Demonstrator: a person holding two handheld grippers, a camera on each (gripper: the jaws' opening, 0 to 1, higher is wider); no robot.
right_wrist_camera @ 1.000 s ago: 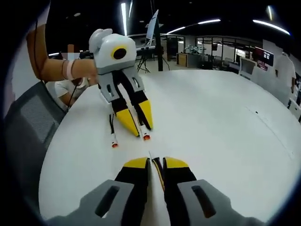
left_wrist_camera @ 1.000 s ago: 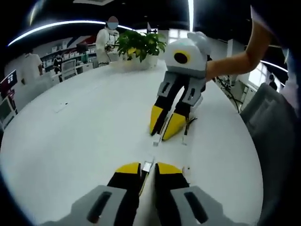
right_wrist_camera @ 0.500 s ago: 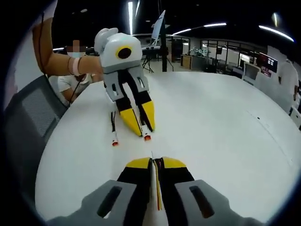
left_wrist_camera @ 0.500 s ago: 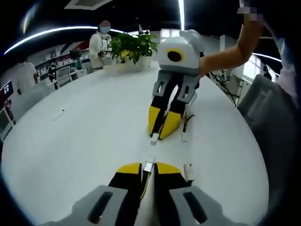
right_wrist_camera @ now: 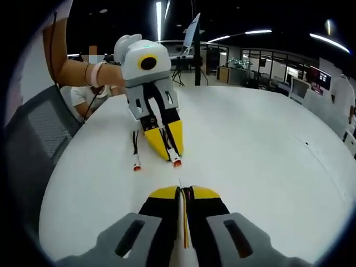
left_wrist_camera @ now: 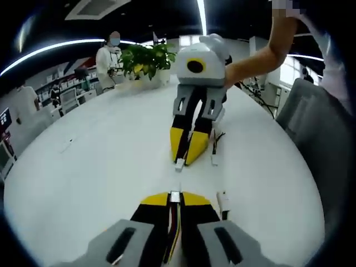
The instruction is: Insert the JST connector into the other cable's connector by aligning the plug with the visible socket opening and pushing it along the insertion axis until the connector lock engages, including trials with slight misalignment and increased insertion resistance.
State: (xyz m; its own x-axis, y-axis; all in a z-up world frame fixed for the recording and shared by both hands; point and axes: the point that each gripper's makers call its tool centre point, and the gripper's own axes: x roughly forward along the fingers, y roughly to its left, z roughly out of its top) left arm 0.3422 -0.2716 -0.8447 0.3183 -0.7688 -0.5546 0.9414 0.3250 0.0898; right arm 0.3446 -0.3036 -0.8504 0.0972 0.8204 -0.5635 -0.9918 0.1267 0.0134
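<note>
Bright ceiling strips, fisheye-warped edges, soft shadows

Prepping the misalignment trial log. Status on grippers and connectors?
Left gripper shut on white connector. Right gripper shut on its cable, white plug at tips. Connectors facing, apart, unmated. Gap between them clear.

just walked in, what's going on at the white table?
A person holds a two-jaw gripper in each hand over a white table, tips facing each other. The left gripper is shut on a small white connector with wires running back between its jaws. The right gripper is shut on the other cable, whose white connector sticks out at its tip. The two connectors are roughly lined up but still apart, so nothing is mated yet. Each cable's spare end lies loose on the table beside its gripper.
</note>
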